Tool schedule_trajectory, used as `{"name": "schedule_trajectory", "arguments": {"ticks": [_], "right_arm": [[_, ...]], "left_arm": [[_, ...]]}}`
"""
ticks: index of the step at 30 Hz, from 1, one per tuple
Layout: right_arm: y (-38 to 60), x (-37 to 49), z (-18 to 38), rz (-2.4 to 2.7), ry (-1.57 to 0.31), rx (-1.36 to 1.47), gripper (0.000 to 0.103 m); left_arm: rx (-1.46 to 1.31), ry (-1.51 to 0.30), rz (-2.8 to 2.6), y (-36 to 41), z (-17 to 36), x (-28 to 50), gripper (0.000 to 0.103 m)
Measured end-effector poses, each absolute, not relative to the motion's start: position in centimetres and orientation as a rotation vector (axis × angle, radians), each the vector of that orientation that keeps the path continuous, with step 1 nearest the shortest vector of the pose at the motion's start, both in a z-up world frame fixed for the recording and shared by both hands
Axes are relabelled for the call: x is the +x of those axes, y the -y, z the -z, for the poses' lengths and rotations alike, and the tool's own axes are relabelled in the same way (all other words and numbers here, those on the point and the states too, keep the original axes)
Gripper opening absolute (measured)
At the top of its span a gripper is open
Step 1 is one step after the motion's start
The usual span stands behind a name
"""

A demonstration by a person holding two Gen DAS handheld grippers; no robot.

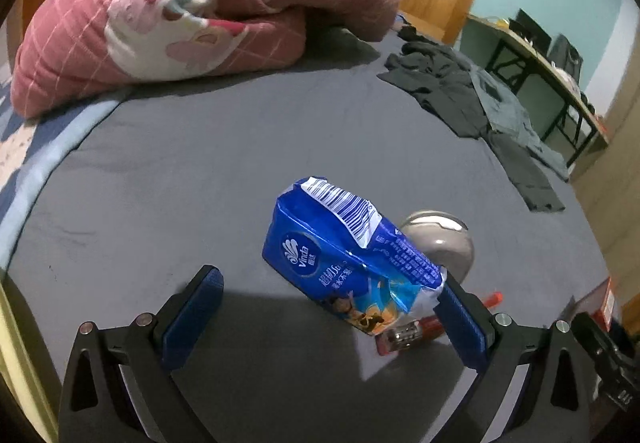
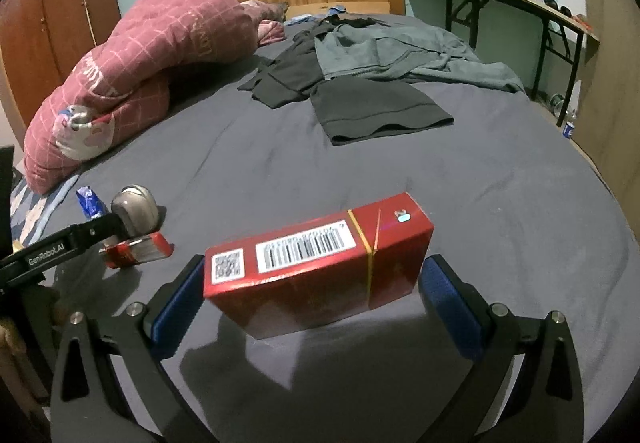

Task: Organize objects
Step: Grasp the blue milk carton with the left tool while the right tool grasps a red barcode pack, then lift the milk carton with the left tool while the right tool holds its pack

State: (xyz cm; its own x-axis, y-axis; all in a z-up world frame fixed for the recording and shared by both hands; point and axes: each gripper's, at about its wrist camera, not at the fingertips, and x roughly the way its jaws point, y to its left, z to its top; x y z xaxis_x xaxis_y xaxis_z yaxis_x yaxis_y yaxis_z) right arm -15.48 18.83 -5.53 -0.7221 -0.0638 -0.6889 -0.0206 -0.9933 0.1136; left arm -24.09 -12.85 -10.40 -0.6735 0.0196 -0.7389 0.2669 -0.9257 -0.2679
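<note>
Tissue pack (image 1: 344, 259) sits tilted on the gray bed (image 1: 200, 183), soft and light, so we should squeeze its middle gently. Our left gripper (image 1: 332, 295) is spread wide around it. Our right gripper (image 2: 316, 283) is wide too, around a stiff red box (image 2: 320, 263).

My finger pads (image 1: 460, 323) are blue. The tissue pack (image 1: 344, 263) is blue with a white barcode patch, the box (image 2: 320, 263) red with white code labels, the quilt (image 1: 200, 3) pink with pale checks, the sheet (image 2: 440, 195) dark grey.
</note>
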Motion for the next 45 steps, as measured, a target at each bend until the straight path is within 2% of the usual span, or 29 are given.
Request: {"name": "schedule_trajectory", "arguments": {"ticks": [2,5,9,11,12,17,22,28,34,45], "right_arm": [[-19.3,-15.6,5.8,2.885,0.221,1.172,0.094],[-19.8,-15.6,5.9,2.872,0.270,1.171,0.093],[-20.0,-15.5,5.9,2.864,0.299,1.162,0.093],[-20.0,-15.5,5.9,2.866,0.302,1.161,0.093],[-20.0,-15.5,5.9,2.867,0.302,1.162,0.093],[-20.0,-15.5,6.0,2.868,0.306,1.161,0.093],[-20.3,-15.5,6.0,2.859,0.330,1.155,0.093],[-20.5,-15.5,6.1,2.851,0.350,1.150,0.093],[-20.5,-15.5,6.1,2.852,0.350,1.150,0.093],[-20.5,-15.5,6.1,2.852,0.349,1.150,0.093]], "left_arm": [[1.183,-0.531,2.692,13.0,10.4,-24.3,0.103],[1.178,-0.551,2.691,13.3,10.6,-24.8,0.100],[1.140,-0.587,2.696,14.1,10.5,-24.8,0.072],[1.139,-0.599,2.703,14.2,10.6,-24.7,0.069],[1.140,-0.598,2.707,14.2,10.7,-24.8,0.061],[1.190,-0.549,2.695,13.8,10.9,-25.2,0.051],[1.196,-0.566,2.703,14.4,10.8,-25.7,0.033],[1.170,-0.555,2.731,14.4,10.6,-25.2,0.018],[1.150,-0.584,2.748,14.8,10.6,-24.4,0.008],[1.160,-0.546,2.784,14.4,10.0,-23.1,0.007]]}}
